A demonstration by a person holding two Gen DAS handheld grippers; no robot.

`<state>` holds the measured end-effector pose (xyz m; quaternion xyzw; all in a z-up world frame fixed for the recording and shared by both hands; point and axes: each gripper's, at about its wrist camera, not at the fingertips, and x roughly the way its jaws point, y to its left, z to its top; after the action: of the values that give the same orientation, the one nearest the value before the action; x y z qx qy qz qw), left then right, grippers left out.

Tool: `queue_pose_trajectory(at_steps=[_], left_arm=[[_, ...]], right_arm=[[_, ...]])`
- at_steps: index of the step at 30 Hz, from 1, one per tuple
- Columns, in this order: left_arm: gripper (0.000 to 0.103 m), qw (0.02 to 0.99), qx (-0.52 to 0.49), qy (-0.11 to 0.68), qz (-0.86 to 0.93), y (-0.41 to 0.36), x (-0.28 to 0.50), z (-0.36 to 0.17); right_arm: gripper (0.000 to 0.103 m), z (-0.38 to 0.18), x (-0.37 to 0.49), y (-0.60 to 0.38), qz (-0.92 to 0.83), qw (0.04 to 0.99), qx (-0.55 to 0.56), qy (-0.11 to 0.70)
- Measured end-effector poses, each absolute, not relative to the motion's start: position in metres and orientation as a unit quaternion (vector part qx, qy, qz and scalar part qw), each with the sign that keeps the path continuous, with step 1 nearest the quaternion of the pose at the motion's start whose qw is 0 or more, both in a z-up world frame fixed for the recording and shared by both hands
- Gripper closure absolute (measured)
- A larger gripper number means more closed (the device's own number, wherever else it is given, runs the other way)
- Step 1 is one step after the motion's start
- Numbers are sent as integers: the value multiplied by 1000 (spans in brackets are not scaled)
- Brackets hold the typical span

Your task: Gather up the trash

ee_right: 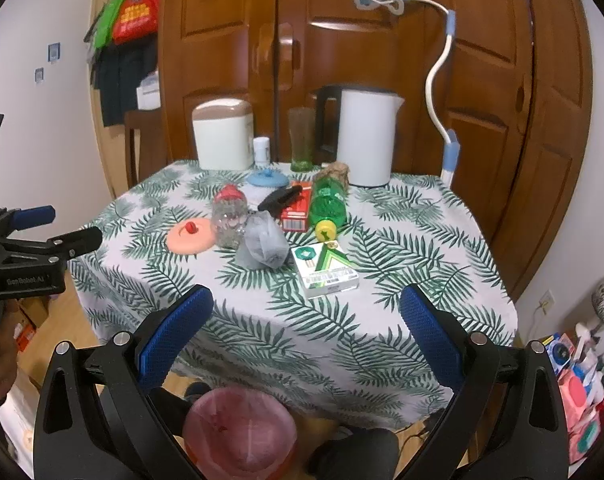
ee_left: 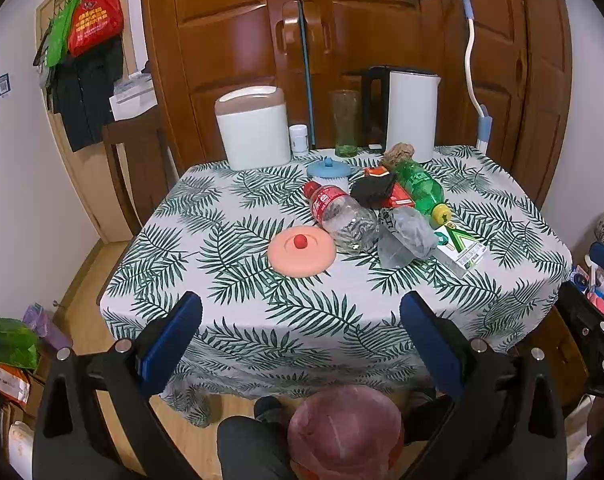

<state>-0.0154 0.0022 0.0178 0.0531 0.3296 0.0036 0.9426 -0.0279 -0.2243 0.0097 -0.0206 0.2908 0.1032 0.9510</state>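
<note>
Below both grippers sits a round bin lined with a thin pink plastic bag, on the wooden floor just before the table edge. Left gripper has its jaws wide apart and holds nothing; its blue pads have a fine ribbed texture. Right gripper is spread wide too, with nothing between the fingers.

On the table, a cloth with a green fern-leaf print hangs over the edge in soft folds. The trash lies together near the middle: a clear, crushed plastic bottle with red label and red cap, a crumpled transparent bottle touching it, a green plastic bottle with yellow cap lying on its side, a flat white and green carton, a red box and a black soft thing on top of it. Beside the clear bottle lies a round, smooth peach lid with a red knob.

At the back stand a white kettle and a white container with a brown lid.
</note>
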Motion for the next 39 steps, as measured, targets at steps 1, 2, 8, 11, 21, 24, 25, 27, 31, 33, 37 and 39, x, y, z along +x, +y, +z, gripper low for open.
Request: queue_pose_trajectory(at_steps=[1,2,8,11,21,24,25,27,31,33,37,39], left_arm=[[5,942,53,331,3,2,-14,17],[5,942,53,332,4,2,-13,15],[5,940,49,339,3,2,-4,9],[5,936,45,348,5,4,4,3],[5,925,49,377,15,10,51,-29],[5,923,54,380,13,11,68,-37],[5,922,57,382,15,11,73,-40],[5,921,59,386,13,11,84,-47],[5,917,62,393,13,12,105,-58],[5,915,60,398,12,14,115,-65],[5,915,50,400,6,19,132,-74],[6,916,48,399,4,21,140,-77]], right_arm=[[6,9,-27,-224,104,950,-21,292],[6,7,-26,-224,107,949,-21,294],[6,3,-22,-223,115,947,-20,299],[6,-1,-17,-223,122,945,-19,303],[6,-25,26,-221,122,944,-38,305],[6,-33,43,-220,126,943,-47,305],[6,-36,49,-219,128,942,-51,307],[6,-45,63,-217,131,939,-61,311],[7,-64,90,-216,134,933,-70,328],[9,-75,103,-217,133,929,-72,338],[12,-84,116,-218,133,926,-74,346],[12,-87,120,-219,134,925,-73,348]])
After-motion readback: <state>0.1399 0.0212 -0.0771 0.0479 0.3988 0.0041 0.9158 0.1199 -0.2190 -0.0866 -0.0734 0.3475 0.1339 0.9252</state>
